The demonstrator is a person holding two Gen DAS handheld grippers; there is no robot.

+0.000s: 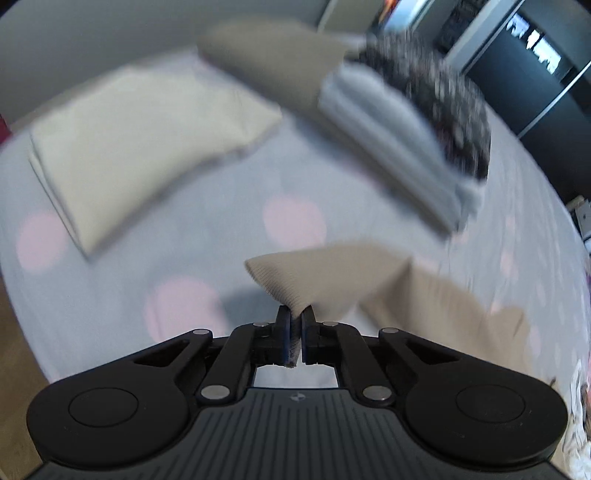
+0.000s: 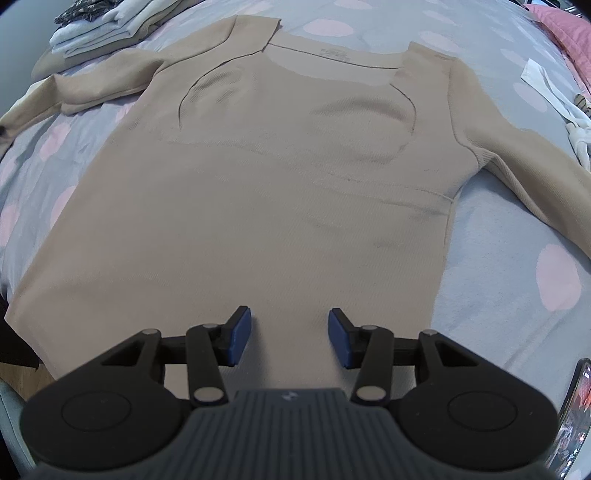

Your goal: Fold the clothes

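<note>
A beige long-sleeved top (image 2: 258, 192) lies spread flat, neckline away from me, on a grey sheet with pink dots (image 2: 509, 258). My right gripper (image 2: 290, 336) hovers open over the top's lower hem, nothing between its blue pads. In the left wrist view my left gripper (image 1: 295, 317) is shut on the ribbed cuff of the beige sleeve (image 1: 314, 280), lifted off the sheet; the rest of the sleeve (image 1: 443, 306) trails to the right. The left wrist view is motion-blurred.
A cream folded garment (image 1: 140, 147) lies at the left. A stack of folded clothes (image 1: 388, 122), grey, taupe and dark patterned, lies beyond the sleeve and shows again as the stack (image 2: 96, 29) at top left. White cloth (image 2: 554, 96) lies at right; a phone (image 2: 580, 413) at bottom right.
</note>
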